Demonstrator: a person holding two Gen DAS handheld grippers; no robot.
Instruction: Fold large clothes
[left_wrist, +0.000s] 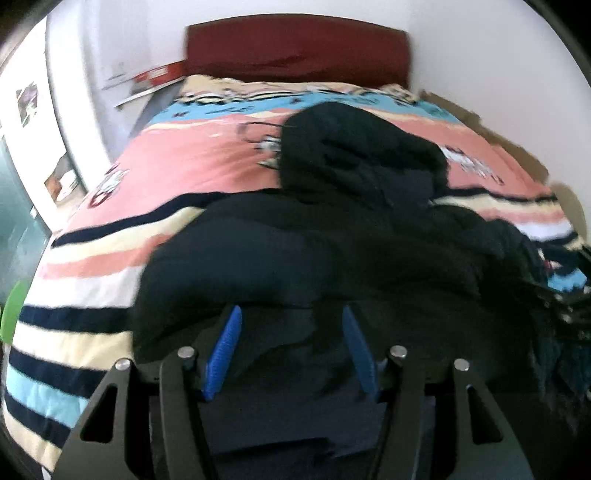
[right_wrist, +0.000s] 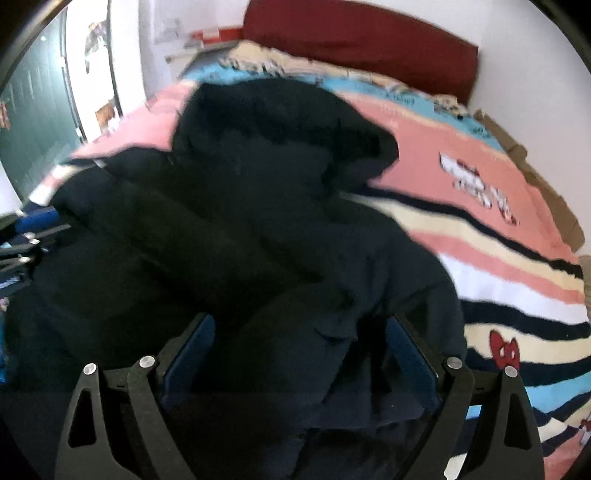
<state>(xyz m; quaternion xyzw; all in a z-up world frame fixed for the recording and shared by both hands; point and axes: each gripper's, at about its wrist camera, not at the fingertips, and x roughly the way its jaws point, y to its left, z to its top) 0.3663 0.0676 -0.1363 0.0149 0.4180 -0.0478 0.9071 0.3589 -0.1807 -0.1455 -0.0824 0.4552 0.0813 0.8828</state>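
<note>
Striped bedspread (left_wrist: 92, 266); red headboard (left_wrist: 295, 48) at twelve o'clock. Dark hooded coat (right_wrist: 240, 221) lies lengthwise, hood toward twelve. Left gripper (left_wrist: 291, 325) and right gripper (right_wrist: 299, 332): both spread wide, straddling coat fabric.

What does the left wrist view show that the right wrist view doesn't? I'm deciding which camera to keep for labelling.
Only the left wrist view shows a green object at the frame's left edge and the quilt's left side. Only the right wrist view shows the left gripper at the coat's far left, plus the red bow print. Both show the dark coat lying on the striped quilt, the red headboard, and their own gripper open over the coat: left, right.
</note>
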